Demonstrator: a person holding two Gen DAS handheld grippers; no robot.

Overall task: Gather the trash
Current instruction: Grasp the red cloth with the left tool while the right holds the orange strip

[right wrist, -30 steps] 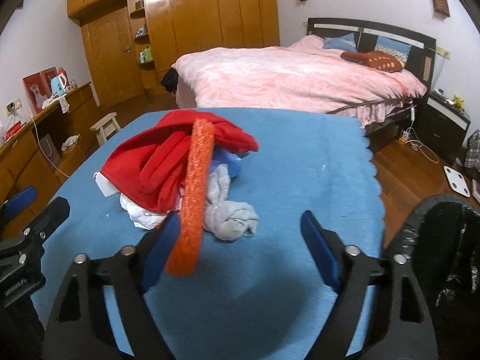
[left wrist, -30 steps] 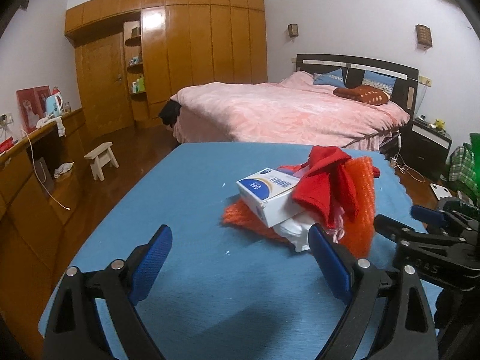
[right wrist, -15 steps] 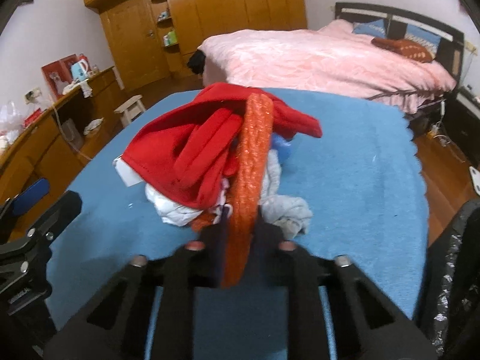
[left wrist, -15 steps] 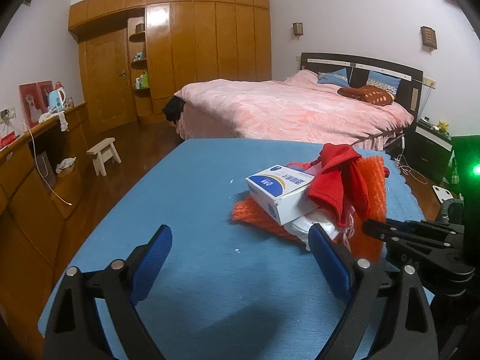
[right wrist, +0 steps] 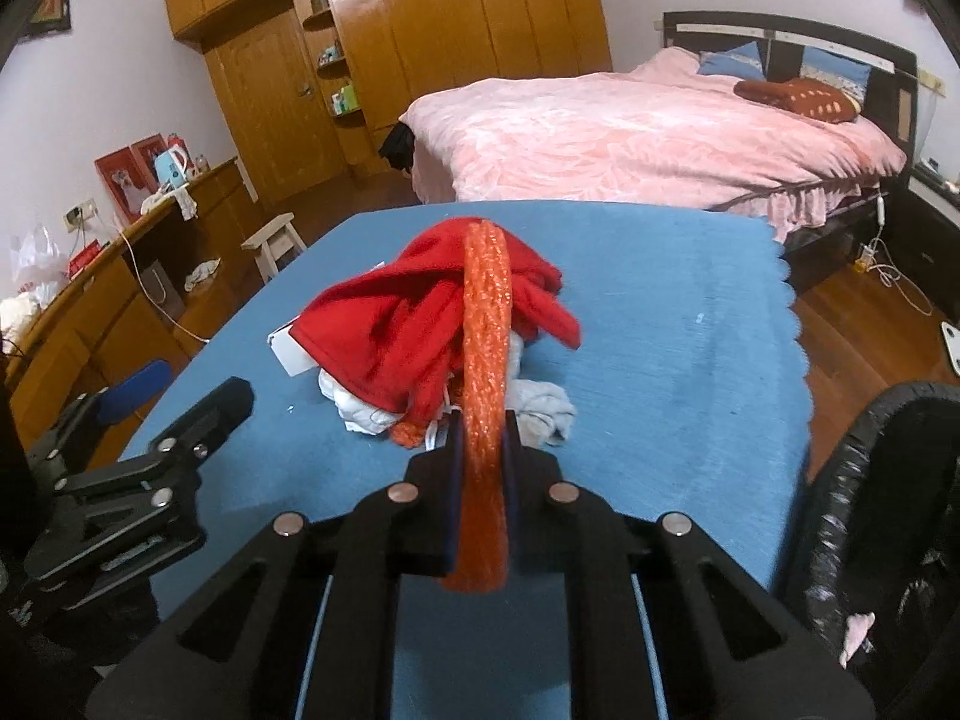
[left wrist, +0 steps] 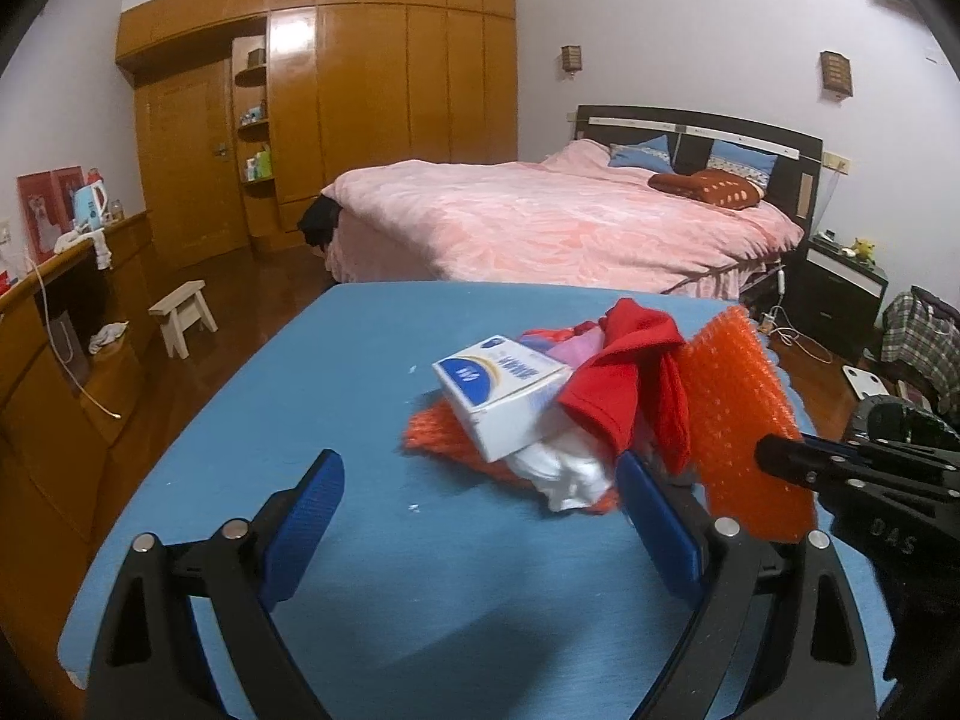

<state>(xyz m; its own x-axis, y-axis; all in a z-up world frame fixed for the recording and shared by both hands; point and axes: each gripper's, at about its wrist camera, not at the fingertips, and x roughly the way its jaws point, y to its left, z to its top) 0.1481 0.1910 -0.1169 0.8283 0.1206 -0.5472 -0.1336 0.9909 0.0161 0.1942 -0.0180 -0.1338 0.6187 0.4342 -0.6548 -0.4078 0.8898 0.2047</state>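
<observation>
Because our right gripper (right wrist: pixel 480 450) has its jaws pressed together on the edge of the orange mesh sheet (right wrist: pixel 485 372), we already have the pile by its best handle. The sheet looks light, springy and open-textured, so it should not slip, though it will flex and hang instead of lifting flat. It runs under and beside the red cloth (right wrist: pixel 414 324), the white-and-blue box (left wrist: pixel 501 396) and the pale crumpled rags (right wrist: pixel 543 411), all heaped on the blue table cover (right wrist: pixel 672 360). These are loose and may slide off if we tilt the mesh; the box is the stiffest and likeliest to tumble. The black-lined bin (right wrist: pixel 870 480) stands just off the table's right edge. Our left gripper (left wrist: pixel 480 516) hovers spread wide and empty, near the heap. A second ago the right jaws stood wide around the mesh; now they pinch it, and the sheet's near edge has risen.
</observation>
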